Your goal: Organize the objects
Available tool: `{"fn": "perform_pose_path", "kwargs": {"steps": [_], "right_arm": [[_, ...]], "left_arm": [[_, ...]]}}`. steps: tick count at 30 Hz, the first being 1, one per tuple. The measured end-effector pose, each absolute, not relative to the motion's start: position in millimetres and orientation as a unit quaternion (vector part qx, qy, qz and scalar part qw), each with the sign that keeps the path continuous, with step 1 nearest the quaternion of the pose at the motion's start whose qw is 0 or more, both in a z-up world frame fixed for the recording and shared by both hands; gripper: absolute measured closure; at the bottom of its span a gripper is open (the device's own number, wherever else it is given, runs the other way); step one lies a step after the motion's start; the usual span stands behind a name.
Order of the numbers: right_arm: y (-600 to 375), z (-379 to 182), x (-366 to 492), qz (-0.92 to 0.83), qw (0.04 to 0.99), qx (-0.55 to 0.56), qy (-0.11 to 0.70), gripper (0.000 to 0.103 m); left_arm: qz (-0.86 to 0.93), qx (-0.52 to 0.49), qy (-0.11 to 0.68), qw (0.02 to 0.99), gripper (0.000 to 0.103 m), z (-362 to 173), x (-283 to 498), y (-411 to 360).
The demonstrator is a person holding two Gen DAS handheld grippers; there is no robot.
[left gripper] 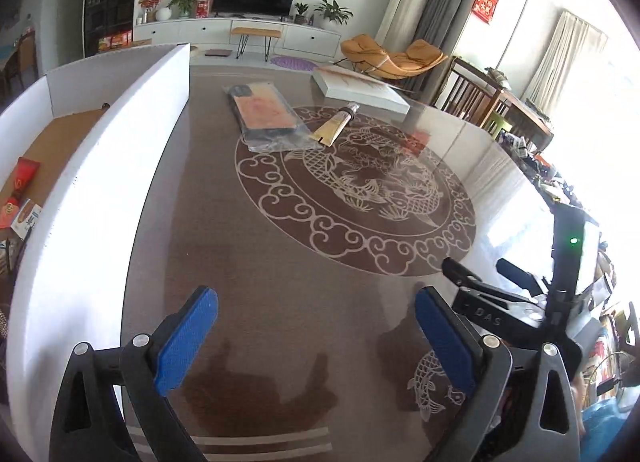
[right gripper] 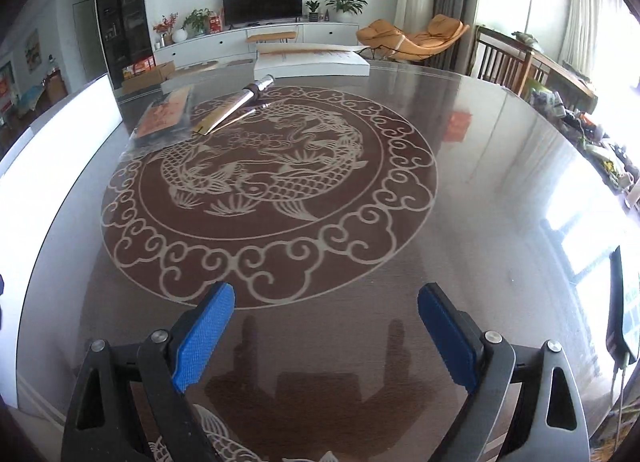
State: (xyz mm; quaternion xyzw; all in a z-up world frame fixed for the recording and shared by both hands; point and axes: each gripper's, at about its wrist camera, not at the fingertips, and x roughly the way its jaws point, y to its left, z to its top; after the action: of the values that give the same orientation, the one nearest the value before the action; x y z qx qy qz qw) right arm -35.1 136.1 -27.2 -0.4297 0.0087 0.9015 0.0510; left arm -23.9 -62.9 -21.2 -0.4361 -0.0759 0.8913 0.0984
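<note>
Gleaming glossy table (right gripper: 460, 190), ridged blue fingers (right gripper: 204, 338)

You have a flat plastic-wrapped orange packet (left gripper: 266, 112) lying beside a gold tube (left gripper: 334, 124) with a dark cap, edges touching, mid-table.

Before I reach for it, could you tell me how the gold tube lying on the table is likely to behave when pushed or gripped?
The gold tube lies flat on glossy table, so a push would probably slide it. Its round dark cap might let that end roll. The flattened tail suggests a soft body that may dent under a firm pinch; it looks light.
</note>
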Motion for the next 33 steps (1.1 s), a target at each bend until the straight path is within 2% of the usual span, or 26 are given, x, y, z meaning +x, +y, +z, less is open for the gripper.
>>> {"fn": "perform_pose_path", "kwargs": {"steps": [4, 10, 26, 33], "right_arm": [[141.4, -29.4, -36.1, 0.901, 0.066, -0.428, 0.01, 0.009], [135.8, -33.4, -32.6, 0.897, 0.057, -0.439, -0.007, 0.009], [136.8, -38.5, -30.0, 0.894, 0.05, -0.444, 0.017, 0.008], [135.9, -40.3, -33.1, 0.891, 0.047, -0.452, 0.018, 0.0]], "left_arm": [[0.891, -0.45, -0.042, 0.047, 0.003, -43.6, -43.3, -57.5], [0.892, -0.451, -0.013, 0.021, 0.003, -55.9, -58.9, -63.2], [0.886, -0.463, 0.006, 0.005, 0.002, -69.2, -82.0, -60.8], [0.887, -0.461, 0.003, 0.001, 0.0, -69.7, -82.4, -60.0]]}}
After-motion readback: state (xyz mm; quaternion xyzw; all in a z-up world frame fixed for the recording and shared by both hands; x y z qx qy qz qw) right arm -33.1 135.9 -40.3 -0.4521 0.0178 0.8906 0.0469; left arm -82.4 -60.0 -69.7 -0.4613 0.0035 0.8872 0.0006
